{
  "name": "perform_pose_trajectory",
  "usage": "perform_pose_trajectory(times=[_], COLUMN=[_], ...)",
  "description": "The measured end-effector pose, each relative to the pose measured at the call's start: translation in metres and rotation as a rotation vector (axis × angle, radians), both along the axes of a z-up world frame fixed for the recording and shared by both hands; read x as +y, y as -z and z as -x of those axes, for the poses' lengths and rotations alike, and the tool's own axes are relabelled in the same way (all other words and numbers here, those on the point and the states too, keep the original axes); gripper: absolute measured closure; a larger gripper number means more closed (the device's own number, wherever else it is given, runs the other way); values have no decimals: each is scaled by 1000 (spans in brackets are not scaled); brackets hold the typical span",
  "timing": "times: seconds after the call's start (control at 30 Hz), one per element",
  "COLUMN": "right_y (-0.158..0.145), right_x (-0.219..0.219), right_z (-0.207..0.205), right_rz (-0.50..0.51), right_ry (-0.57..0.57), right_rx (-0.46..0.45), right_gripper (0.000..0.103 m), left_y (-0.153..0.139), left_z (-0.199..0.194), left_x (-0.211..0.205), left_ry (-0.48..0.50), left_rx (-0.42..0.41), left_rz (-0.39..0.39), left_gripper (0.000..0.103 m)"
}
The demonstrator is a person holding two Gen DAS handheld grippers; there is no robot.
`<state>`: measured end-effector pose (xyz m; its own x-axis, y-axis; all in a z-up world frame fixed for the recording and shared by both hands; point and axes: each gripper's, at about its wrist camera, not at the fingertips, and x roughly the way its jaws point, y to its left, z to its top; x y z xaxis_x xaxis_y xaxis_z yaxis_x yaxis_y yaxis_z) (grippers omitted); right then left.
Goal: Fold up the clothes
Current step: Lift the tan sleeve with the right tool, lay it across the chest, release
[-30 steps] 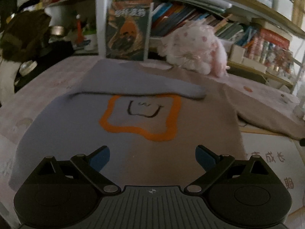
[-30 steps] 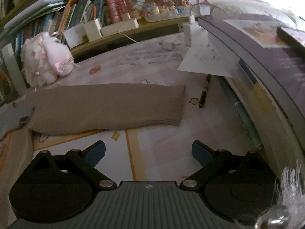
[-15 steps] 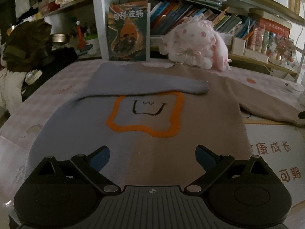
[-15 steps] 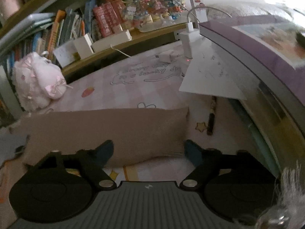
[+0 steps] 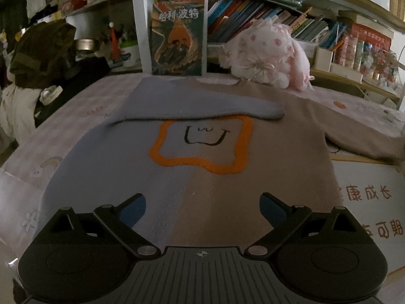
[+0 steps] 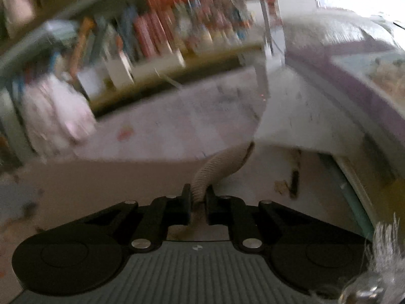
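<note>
left wrist view: sweater [image 5: 192, 174] is laid flat on the table [image 5: 22, 162], blue sleeve [image 5: 202, 106] folded across the chest; left claw [image 5: 202, 209] is held wide open, empty, above the hem. right wrist view (blurred): right claw [image 6: 197, 200] is clamped on the tan sleeve cuff [image 6: 222, 164], the sleeve's long axis running leftward toward the body.

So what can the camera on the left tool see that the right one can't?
Only the left view shows the sweater's front with its orange-framed face, the blue sleeve folded across it, and the open left tool. Only the right view, which is blurred, shows the right tool shut on the beige sleeve cuff. Both show the pink plush toy and bookshelves.
</note>
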<state>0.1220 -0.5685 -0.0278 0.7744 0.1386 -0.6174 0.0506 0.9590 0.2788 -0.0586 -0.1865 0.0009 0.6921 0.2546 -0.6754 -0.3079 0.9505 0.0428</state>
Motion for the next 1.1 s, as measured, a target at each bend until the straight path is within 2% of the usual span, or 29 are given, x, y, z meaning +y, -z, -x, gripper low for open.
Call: perform_pose_trajectory(times=[0.33,0.6,0.87,1.1], right_y=[-17,-27,-61,-86], right_x=[0,3,30,79], right_z=[11,8,8,14], right_rz=[-35,-91,-139,-144], right_ry=[-39,-41,-113,-166], right_rx=[-102,-83,-149,-189], right_gripper=[94,94,94,94], left_y=[2,1,0,-4], left_z=[-2,-1,1,3], left_x=[1,10,18,40], left_ry=[2,-20,12,68], left_rx=[7,-1,-23,-68], left_rz=[2,11,11,3], left_gripper=[5,5,5,5])
